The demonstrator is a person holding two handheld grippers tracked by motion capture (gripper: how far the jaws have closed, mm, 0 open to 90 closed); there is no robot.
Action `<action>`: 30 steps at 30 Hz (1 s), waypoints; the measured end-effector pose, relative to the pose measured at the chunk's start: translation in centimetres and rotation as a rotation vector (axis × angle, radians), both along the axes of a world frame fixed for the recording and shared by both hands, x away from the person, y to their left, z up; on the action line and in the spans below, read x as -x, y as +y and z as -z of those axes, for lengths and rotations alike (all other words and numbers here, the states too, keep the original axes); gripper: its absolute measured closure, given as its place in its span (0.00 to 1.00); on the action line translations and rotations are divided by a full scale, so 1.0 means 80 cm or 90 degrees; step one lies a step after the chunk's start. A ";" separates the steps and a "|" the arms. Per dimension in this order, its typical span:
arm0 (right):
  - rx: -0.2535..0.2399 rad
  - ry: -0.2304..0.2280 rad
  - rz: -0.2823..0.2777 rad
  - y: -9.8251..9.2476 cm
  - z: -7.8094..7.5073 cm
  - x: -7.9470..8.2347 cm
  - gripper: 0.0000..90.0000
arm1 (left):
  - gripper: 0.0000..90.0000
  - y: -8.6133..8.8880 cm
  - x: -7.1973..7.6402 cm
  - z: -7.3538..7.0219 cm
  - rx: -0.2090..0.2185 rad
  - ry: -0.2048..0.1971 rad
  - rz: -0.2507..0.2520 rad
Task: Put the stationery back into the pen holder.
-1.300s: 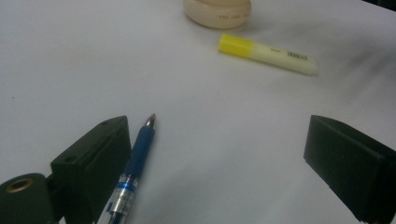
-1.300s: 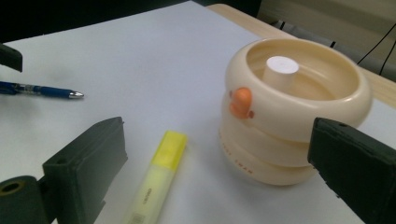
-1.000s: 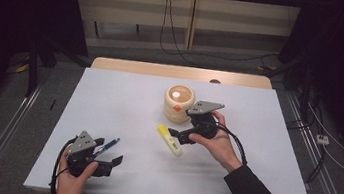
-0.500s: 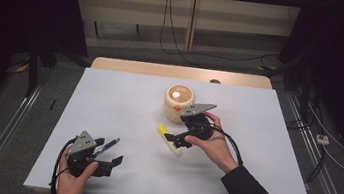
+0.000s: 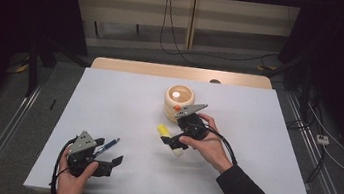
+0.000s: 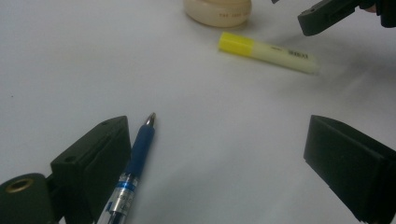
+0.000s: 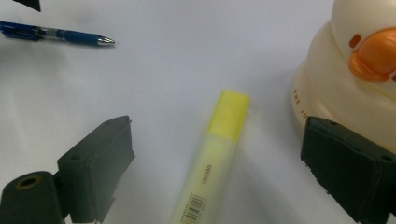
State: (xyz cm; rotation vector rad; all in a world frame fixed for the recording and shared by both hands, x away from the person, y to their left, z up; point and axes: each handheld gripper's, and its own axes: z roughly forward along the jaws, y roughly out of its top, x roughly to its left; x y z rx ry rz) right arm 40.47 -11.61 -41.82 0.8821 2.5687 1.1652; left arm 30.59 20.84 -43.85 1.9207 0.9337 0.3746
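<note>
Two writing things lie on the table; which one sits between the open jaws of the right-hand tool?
The yellow highlighter, lying flat between the right gripper jaws. The blue pen lies by the left gripper.

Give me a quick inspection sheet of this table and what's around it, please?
Surface: white table, flat.
Job's things: yellow highlighter lying between the open jaws of the right hand-held gripper; blue pen beside one jaw of the left hand-held gripper.
Clutter: cream duck-shaped pot, upright behind the highlighter.
Grippers: both open, neither holding anything.
Cables: black cable trailing from the right one.
Surroundings: dark floor with loose wires.
</note>
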 end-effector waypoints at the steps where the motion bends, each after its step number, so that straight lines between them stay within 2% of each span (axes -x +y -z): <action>1: 0.005 -0.001 0.003 0.001 -0.001 -0.001 0.10 | 0.08 0.000 0.000 0.000 -0.001 0.000 0.000; 6: 0.013 0.013 0.005 0.006 0.000 -0.003 0.12 | 0.08 0.000 0.000 0.000 0.000 -0.001 -0.002; 9: 0.030 0.038 -0.002 0.011 0.001 -0.004 0.15 | 0.08 0.000 0.000 0.000 -0.002 -0.001 -0.002; 14: 0.047 0.028 0.004 0.017 -0.003 -0.006 0.16 | 0.08 0.000 0.000 0.000 -0.001 -0.001 -0.002; 22: 0.098 0.064 0.001 0.032 -0.001 -0.011 0.17 | 0.08 0.000 0.000 0.000 -0.003 0.000 -0.002; 28: 0.102 0.093 0.028 0.037 -0.002 -0.019 0.18 | 0.08 0.000 0.000 0.000 -0.004 -0.001 -0.002; 30: 0.118 0.094 0.036 0.038 -0.002 -0.021 0.19 | 0.09 0.000 0.000 0.000 -0.004 -0.001 -0.002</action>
